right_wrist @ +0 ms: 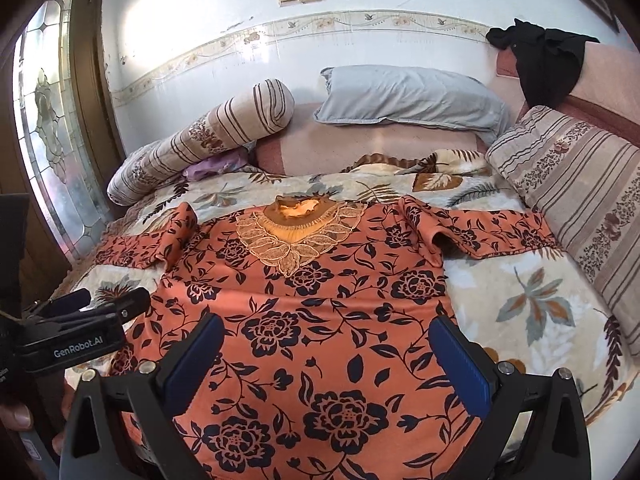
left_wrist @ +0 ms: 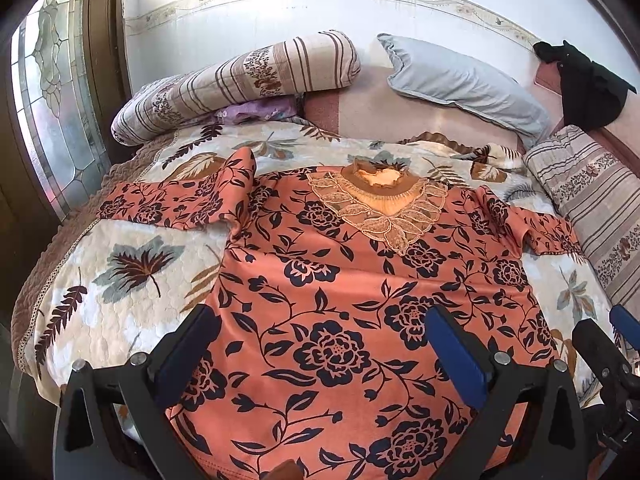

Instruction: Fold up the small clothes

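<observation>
Presently the orange floral top (left_wrist: 340, 300) lies spread flat, front up, on the leaf-print quilt (left_wrist: 120, 280), its hem nearest both tools and its lace neckline (left_wrist: 376, 200) far ahead. Left gripper (left_wrist: 320, 344) hangs over the lower body panel, fingers spread wide, nothing between them. Right gripper (right_wrist: 326, 352) likewise, released and empty. Left sleeve (left_wrist: 180, 200) is partly doubled over itself; the right sleeve (right_wrist: 480, 232) reaches toward the striped cushion (right_wrist: 580, 200). Bare quilt flanks both side seams.
</observation>
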`<action>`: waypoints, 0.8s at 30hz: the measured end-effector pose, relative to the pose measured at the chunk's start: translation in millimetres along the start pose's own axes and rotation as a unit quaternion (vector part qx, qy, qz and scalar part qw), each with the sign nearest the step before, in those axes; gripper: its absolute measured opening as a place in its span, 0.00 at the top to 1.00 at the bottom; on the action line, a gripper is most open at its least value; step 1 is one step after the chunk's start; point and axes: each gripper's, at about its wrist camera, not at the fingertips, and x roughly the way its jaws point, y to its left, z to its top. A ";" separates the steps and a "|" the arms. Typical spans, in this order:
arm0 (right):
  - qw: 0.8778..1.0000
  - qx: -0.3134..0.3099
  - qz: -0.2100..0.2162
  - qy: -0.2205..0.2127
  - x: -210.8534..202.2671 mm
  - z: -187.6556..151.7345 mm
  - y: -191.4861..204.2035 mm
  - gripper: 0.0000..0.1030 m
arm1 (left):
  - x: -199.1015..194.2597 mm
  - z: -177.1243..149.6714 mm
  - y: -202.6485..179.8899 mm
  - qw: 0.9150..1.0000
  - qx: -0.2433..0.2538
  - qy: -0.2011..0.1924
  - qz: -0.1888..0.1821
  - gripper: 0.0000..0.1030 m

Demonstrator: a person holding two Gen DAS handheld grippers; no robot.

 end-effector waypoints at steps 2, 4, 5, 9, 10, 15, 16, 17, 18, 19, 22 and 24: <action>1.000 0.000 -0.001 -0.002 0.4 -0.5 -0.8 0.00 | 0.9 -0.1 0.2 1.000 0.000 0.002 0.001 0.00; 1.000 0.000 -0.002 -0.003 1.7 -1.5 -0.7 0.00 | 1.6 -0.4 0.9 1.000 -0.002 0.003 0.001 0.00; 1.000 -0.001 -0.003 -0.002 1.9 -2.5 -1.3 0.00 | 1.8 -0.6 0.8 1.000 -0.002 0.004 0.001 0.00; 1.000 0.000 -0.003 -0.002 2.8 -2.5 -2.1 0.00 | 1.1 -0.4 0.8 1.000 -0.001 0.003 -0.001 0.00; 1.000 0.000 -0.004 -0.003 2.8 -2.3 -1.6 0.00 | 1.0 -0.1 1.3 1.000 -0.002 0.003 -0.003 0.00; 1.000 -0.001 -0.008 -0.006 3.7 -1.4 1.1 0.00 | 0.0 0.3 1.4 1.000 -0.003 0.004 -0.011 0.00; 1.000 -0.001 -0.008 -0.007 3.9 -1.8 1.3 0.00 | -0.2 0.3 0.6 1.000 -0.002 0.003 -0.010 0.00; 1.000 -0.001 -0.008 -0.007 4.1 -1.6 1.3 0.00 | -0.2 0.0 0.0 1.000 -0.001 0.003 -0.011 0.00; 1.000 -0.001 -0.009 -0.008 3.8 -1.8 1.3 0.00 | -0.1 0.2 0.3 1.000 -0.001 0.004 -0.012 0.00; 1.000 -0.001 -0.009 -0.008 3.9 -1.5 1.5 0.00 | -0.2 0.3 0.0 1.000 0.000 0.004 -0.012 0.00; 1.000 -0.002 -0.010 -0.008 4.8 -1.5 2.5 0.00 | -0.6 0.1 -0.7 1.000 0.000 0.003 -0.012 0.00; 1.000 -0.002 -0.010 -0.009 5.2 -1.2 3.3 0.00 | -1.1 -0.1 -1.2 1.000 0.000 0.003 -0.011 0.00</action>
